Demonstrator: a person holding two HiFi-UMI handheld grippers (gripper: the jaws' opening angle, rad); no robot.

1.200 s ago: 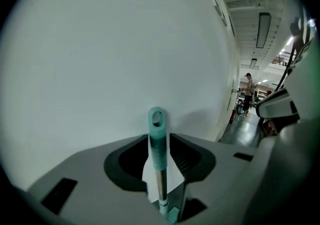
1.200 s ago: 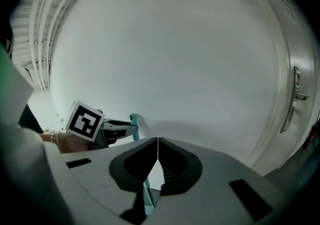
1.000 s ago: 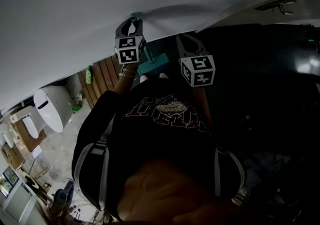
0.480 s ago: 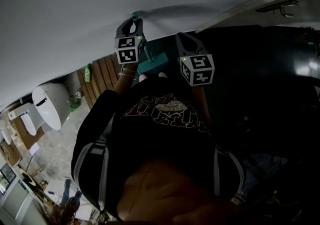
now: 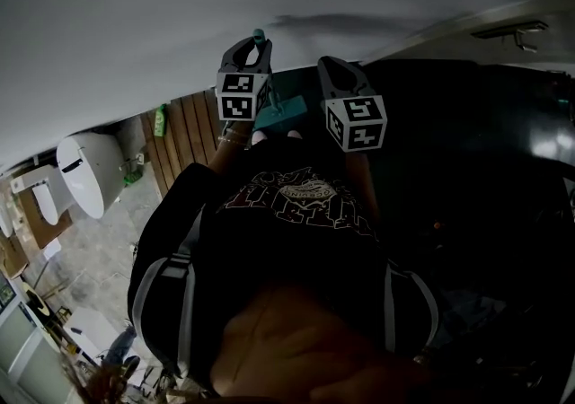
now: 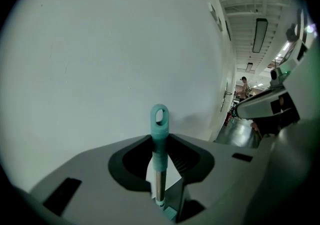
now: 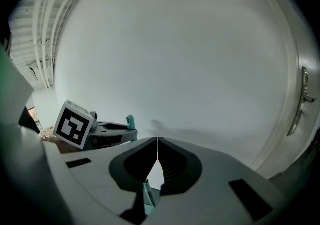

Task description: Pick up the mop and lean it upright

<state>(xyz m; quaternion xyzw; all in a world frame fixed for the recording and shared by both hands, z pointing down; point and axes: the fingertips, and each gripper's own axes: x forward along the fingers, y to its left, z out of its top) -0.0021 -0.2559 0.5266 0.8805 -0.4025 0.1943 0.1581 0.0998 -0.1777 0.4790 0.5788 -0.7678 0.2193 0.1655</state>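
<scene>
The mop stands upright against the white wall (image 5: pixel 180 16). Its teal loop end (image 6: pixel 159 116) and steel handle (image 6: pixel 159 179) rise between the jaws of my left gripper (image 6: pixel 160 138). The jaws are closing and press on the handle just below the loop. From the head view the left gripper (image 5: pixel 252 43) is at the wall, with the teal mop head (image 5: pixel 286 110) below it. My right gripper (image 5: pixel 327 63) hovers beside it, apart from the mop. Its jaws (image 7: pixel 158 140) meet in a thin line, shut on nothing. A bit of teal pole (image 7: pixel 148 198) shows low behind them.
Wooden slats (image 5: pixel 189 137) and a white oval fixture (image 5: pixel 85 173) lie to the left on the floor. Dark floor (image 5: pixel 467 151) spreads to the right. A door with a handle (image 7: pixel 304 100) is right of the wall. A person (image 6: pixel 243 86) stands far down a corridor.
My left gripper has shifted a little to the right along the wall, and the mop's loop end went with it. The right gripper has barely moved.
</scene>
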